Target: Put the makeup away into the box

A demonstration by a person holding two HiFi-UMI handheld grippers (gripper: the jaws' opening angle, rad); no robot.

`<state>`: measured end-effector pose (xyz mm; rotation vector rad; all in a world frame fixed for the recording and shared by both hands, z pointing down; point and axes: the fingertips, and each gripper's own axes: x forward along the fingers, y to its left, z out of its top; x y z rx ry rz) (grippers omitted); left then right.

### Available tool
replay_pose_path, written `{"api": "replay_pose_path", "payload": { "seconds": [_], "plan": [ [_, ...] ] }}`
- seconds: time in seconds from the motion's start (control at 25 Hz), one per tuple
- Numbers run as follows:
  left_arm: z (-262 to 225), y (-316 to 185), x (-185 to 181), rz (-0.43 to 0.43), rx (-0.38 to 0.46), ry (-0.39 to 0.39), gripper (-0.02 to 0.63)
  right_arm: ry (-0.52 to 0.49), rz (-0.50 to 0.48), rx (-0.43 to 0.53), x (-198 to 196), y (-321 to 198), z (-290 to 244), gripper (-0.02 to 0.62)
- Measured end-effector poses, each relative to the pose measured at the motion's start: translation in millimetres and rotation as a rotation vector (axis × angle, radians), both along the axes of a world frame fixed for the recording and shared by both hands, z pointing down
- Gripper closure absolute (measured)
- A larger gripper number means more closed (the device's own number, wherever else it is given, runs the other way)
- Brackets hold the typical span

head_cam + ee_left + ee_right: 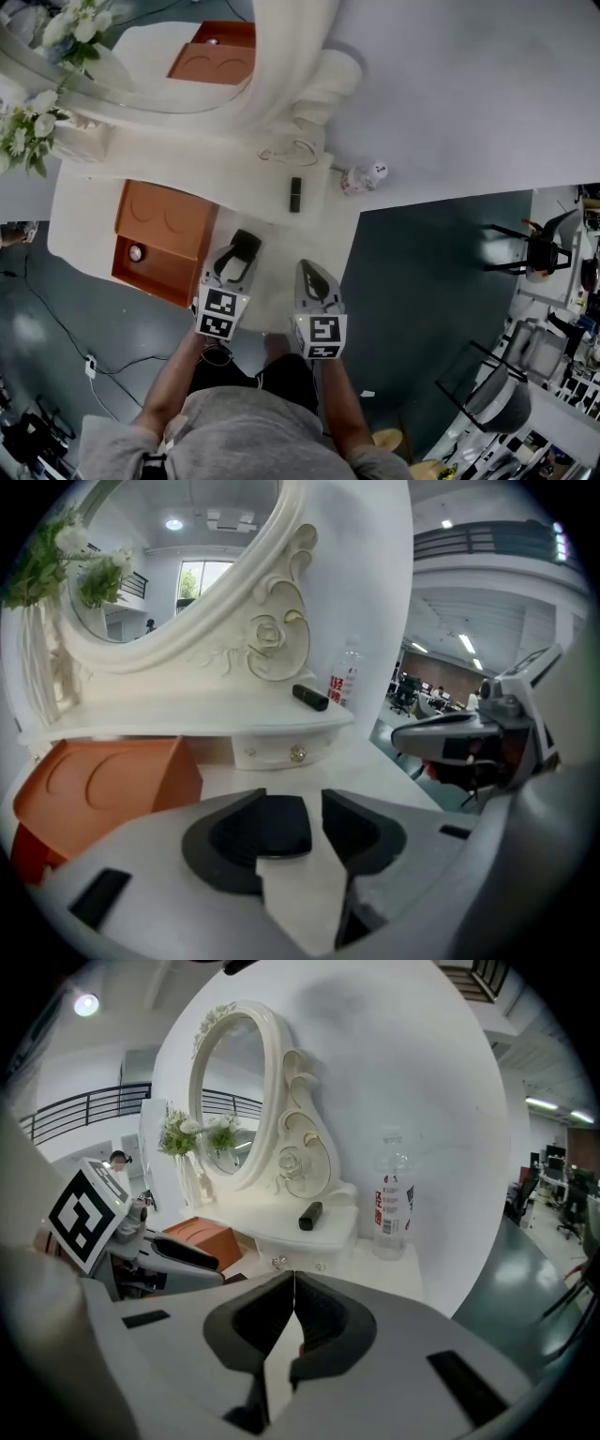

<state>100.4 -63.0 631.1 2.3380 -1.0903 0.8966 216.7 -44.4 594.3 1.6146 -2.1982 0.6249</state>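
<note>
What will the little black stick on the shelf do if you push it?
The black stick lies flat on the smooth white shelf, so it would probably slide, maybe roll. It looks small and stiff, so likely light and easy to lift.

We are standing in an open office hall: desks (417, 682) and strip lights (466, 644) are stretching away under a mezzanine railing (487, 541), beside a white dressing table (80, 220).

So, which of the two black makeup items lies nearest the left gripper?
The flat compact, on the lower tabletop between the left gripper's open fingers. The other, a tube, lies farther off on the raised shelf below the mirror.
</note>
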Motion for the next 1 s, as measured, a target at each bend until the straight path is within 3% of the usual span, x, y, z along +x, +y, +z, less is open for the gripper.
{"api": "replay_pose_path", "payload": {
  "seconds": [0.2, 0.32, 0.64, 1.0],
  "plan": [
    [19, -6, 0, -0.036, -0.053, -0.035, 0.308, -0.014, -0.002, -0.018, 2, 2, 9, 0.58],
    [31, -6, 0, -0.042, -0.093, -0.047, 0.261, -0.018, 0.002, -0.031, 4, 2, 15, 0.58],
    [58, -3, -5, -0.066, -0.177, -0.085, 0.258, -0.024, 0.004, -0.045, 7, -1, 23, 0.581],
    [69, -7, -13, -0.113, -0.141, -0.126, 0.284, -0.02, 0.006, -0.067, 9, 3, 33, 0.581]
  ]
}}
